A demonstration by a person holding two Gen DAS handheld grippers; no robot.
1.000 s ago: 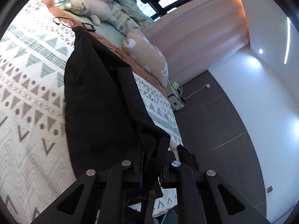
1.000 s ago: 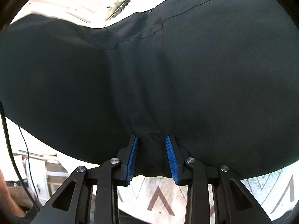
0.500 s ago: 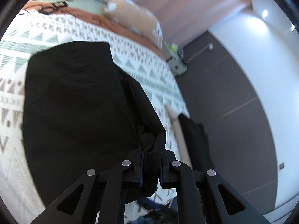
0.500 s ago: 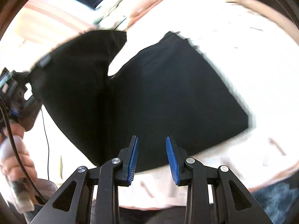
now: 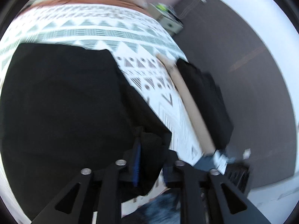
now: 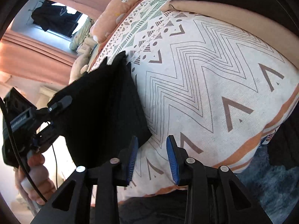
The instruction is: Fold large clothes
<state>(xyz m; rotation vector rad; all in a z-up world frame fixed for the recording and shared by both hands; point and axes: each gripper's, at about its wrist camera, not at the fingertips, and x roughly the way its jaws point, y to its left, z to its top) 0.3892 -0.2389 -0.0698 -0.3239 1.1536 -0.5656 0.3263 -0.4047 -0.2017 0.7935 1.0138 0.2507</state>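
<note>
A black garment (image 5: 61,102) lies spread on the bed (image 5: 130,35), over the white bedspread with its grey triangles and zigzags. One corner of it bunches up between the fingers of the left tool (image 5: 151,160). That tool's jaws have just been opening, and the cloth still sits in the gap, though the view is blurred and I cannot say for sure whether the pads still press on it. From the right wrist view the same garment (image 6: 104,108) hangs in a dark sheet from the left tool (image 6: 56,110), which a hand (image 6: 35,175) grips by its handle at the left edge.

The right tool (image 6: 152,158) is released: its blue pads (image 6: 172,158) stand apart over bare bedspread (image 6: 205,78), with the garment's lower corner just beside the left pad and nothing between them.

A tan cardboard tube (image 5: 188,100) lies along the bed's edge, with another dark bundle (image 5: 207,102) beside it. A peach plush toy (image 6: 119,11) rests at the far end of the bed, near the pink curtain (image 6: 33,56).
</note>
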